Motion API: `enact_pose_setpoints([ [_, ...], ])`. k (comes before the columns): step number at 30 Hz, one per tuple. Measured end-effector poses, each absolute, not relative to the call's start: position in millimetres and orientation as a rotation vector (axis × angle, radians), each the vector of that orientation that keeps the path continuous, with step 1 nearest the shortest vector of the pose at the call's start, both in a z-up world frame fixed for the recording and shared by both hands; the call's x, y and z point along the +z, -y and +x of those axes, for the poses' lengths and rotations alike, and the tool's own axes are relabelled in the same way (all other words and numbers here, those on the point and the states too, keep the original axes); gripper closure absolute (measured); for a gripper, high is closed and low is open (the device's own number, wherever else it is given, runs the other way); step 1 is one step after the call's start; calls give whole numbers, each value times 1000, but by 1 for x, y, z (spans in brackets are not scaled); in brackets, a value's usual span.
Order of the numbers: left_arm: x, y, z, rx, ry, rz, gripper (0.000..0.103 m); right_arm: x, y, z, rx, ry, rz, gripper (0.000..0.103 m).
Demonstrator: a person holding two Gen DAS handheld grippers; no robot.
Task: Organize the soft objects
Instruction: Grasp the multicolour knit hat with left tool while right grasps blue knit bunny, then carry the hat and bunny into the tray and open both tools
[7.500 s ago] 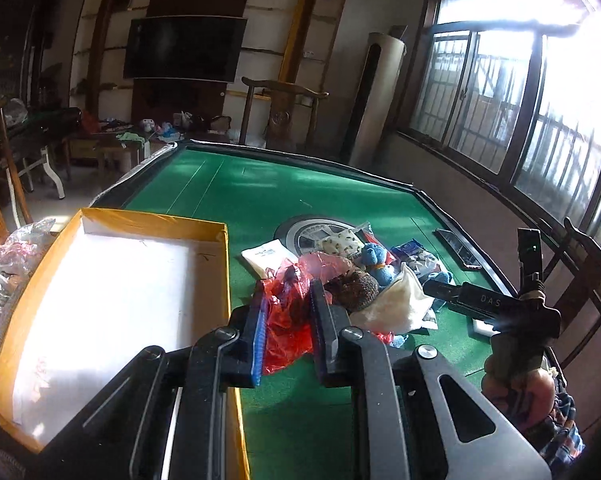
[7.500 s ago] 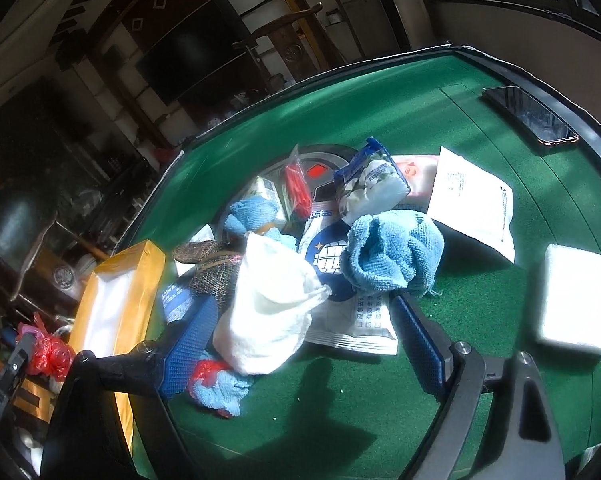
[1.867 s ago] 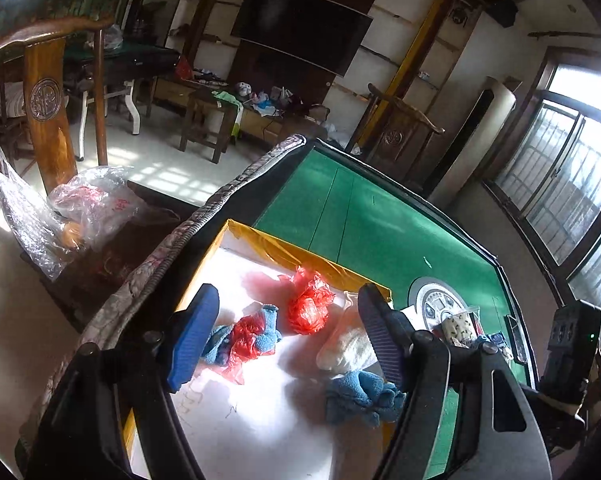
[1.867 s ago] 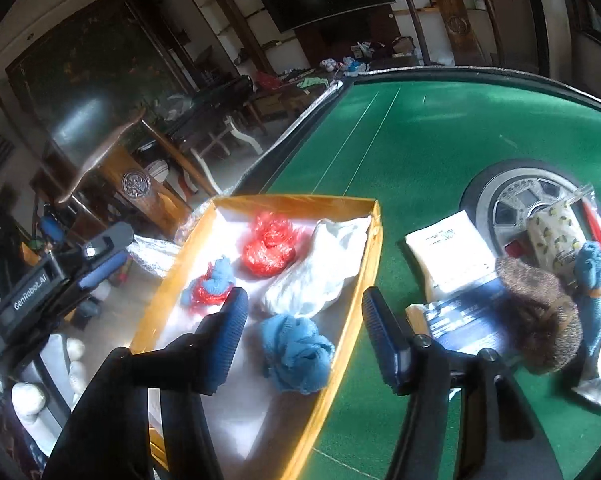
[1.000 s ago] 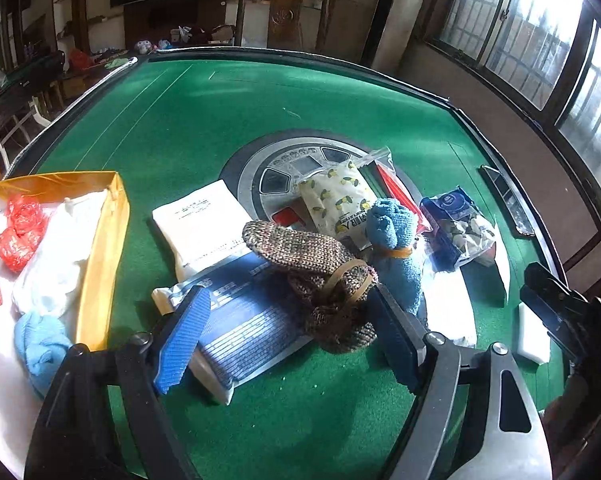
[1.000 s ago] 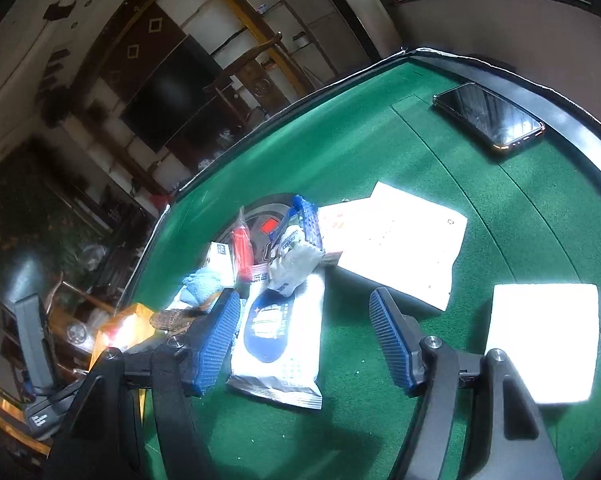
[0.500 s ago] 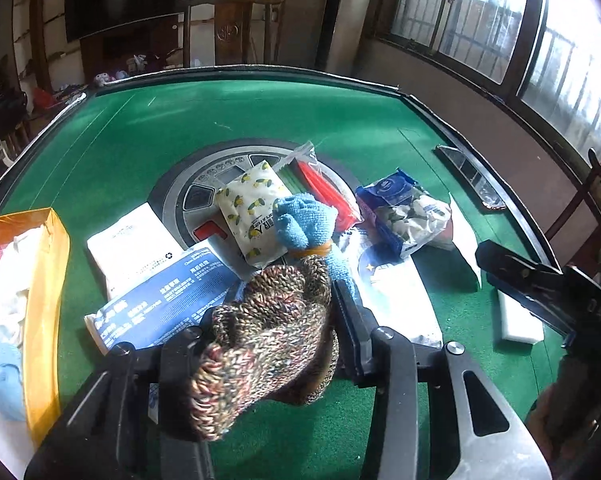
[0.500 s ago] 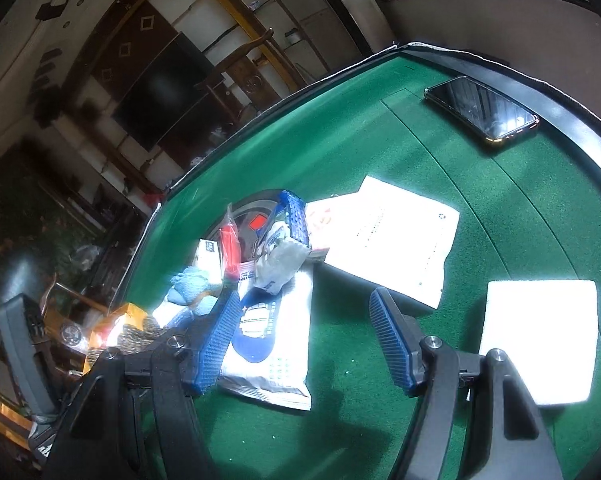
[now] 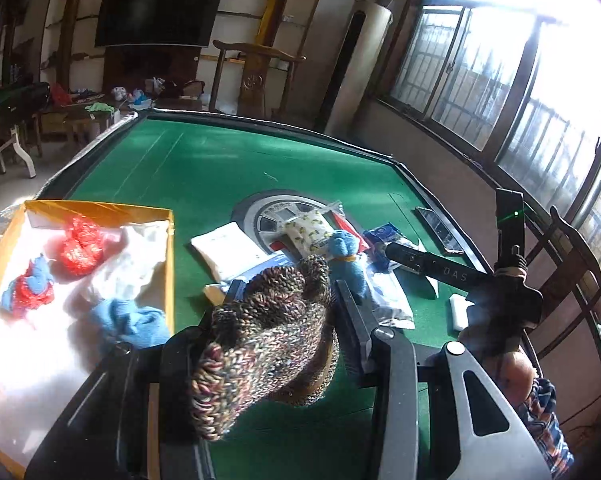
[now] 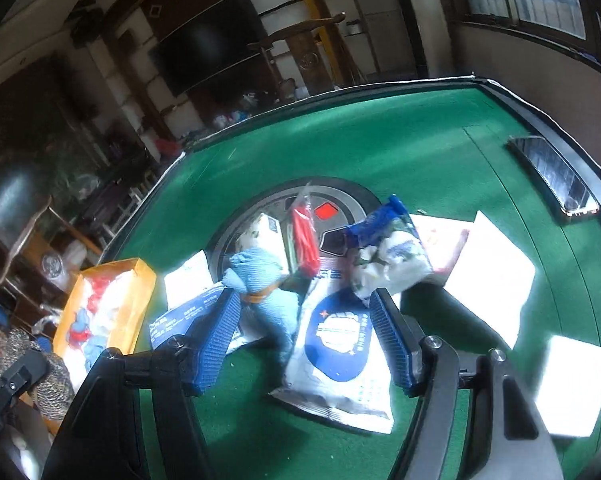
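Left wrist view: our left tool is clamped on the knitted hat, light and floppy, lifted off the table beside the box; a bunched middle grip suits it.

Right wrist view: our right tool stands half open and empty above the blue cloth, soft and best pinched at its band.

The worktop is matt green felt with a glossy black rim. The hat at 6 o'clock in the left view is chunky, rough knit wool in mottled browns. The fingers have ribbed blue rubbery pads on matt black plastic. The box at 9 o'clock looks like yellow cardboard, holding crinkly red plastic and fuzzy blue cloth. The wipes pack is shiny plastic film, and the phone at 2 o'clock in the right view is glossy glass.
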State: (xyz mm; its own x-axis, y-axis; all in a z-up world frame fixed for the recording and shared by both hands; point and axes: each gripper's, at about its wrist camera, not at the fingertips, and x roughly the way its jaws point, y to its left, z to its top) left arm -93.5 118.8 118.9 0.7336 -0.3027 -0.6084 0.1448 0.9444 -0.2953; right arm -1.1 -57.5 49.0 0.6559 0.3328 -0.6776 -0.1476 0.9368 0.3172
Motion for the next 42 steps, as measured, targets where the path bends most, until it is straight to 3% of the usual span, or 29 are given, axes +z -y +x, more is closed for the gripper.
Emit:
enact_pose_setpoints([
  [4, 122, -165, -109, -140, -689, -223, 63, 35, 12, 20, 253, -863, 76, 42],
  [6, 119, -191, -114, -89, -698, -236, 63, 26, -4, 26, 232, -883, 10, 50],
  [8, 115, -217, -121, -28, -703, -242, 63, 17, -11, 29, 217, -913, -26, 79],
  [9, 112, -230, -124, -1, -709, -247, 62, 15, -12, 29, 213, -923, -22, 80],
  [19, 74, -301, -130, 147, -813, -326, 62, 73, 1, -7, 274, -804, 104, 80],
  [26, 43, -322, -95, 195, -948, -415, 62, 107, -42, -45, 483, -777, 126, 80],
  [33, 33, -335, -75, 281, -962, -423, 53, 95, -103, -63, 656, -844, 126, 80],
  [36, 42, -336, -85, 230, -928, -456, 42, 84, -127, -66, 722, -886, 115, 80],
  [42, 77, -342, -124, 190, -789, -486, 41, 53, -173, -78, 849, -988, 85, 80],
])
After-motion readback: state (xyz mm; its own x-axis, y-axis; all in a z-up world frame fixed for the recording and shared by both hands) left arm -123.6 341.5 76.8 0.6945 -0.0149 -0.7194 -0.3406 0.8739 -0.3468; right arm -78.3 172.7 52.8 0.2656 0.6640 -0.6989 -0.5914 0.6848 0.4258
